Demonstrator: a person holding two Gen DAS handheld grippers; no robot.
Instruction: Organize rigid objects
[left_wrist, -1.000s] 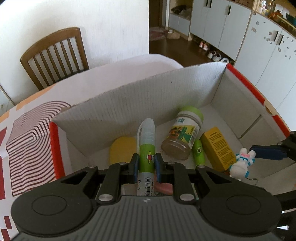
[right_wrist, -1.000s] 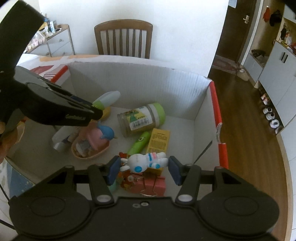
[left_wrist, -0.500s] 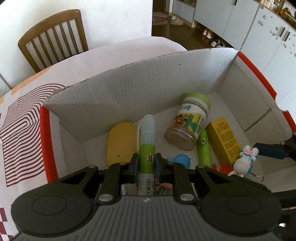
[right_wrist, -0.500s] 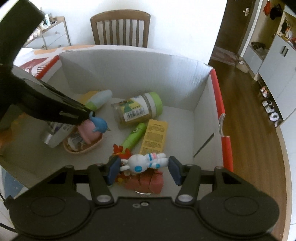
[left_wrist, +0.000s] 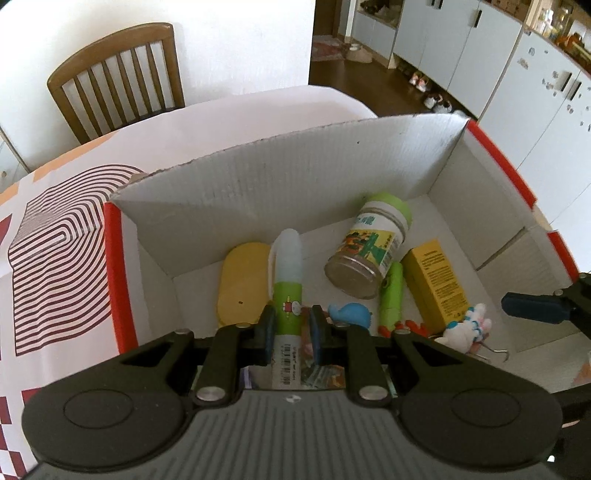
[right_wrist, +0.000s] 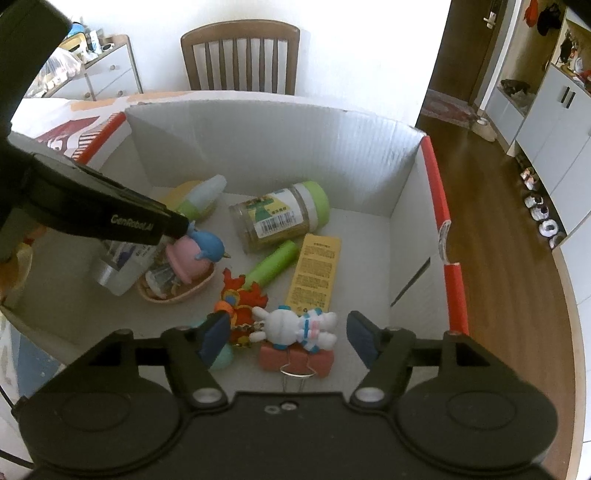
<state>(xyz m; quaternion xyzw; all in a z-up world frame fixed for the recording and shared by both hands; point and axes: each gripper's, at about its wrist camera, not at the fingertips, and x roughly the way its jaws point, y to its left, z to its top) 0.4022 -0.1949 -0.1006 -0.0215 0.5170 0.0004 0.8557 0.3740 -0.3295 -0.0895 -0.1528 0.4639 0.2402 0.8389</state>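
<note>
An open white cardboard box (left_wrist: 295, 177) with red rims holds the objects. My left gripper (left_wrist: 290, 325) is shut on a green and white tube (left_wrist: 288, 273), which points into the box above a yellow oval case (left_wrist: 242, 284). In the right wrist view the tube (right_wrist: 201, 197) sticks out past the left gripper's black body. My right gripper (right_wrist: 288, 336) is opening. A white rabbit figure (right_wrist: 295, 325) lies between its jaws on a pink binder clip (right_wrist: 295, 360), and neither pad touches it.
On the box floor (right_wrist: 354, 229) lie a green-lidded jar (right_wrist: 280, 218), a yellow carton (right_wrist: 314, 273), a green marker (right_wrist: 273, 262), a blue whale toy (right_wrist: 207, 243) and a red-orange figure (right_wrist: 240, 299). A wooden chair (left_wrist: 118, 77) stands behind the table.
The right jaws have spread apart and let go of the rabbit figure, which now rests on the pink clip. The left gripper still grips the tube in about the same place.
</note>
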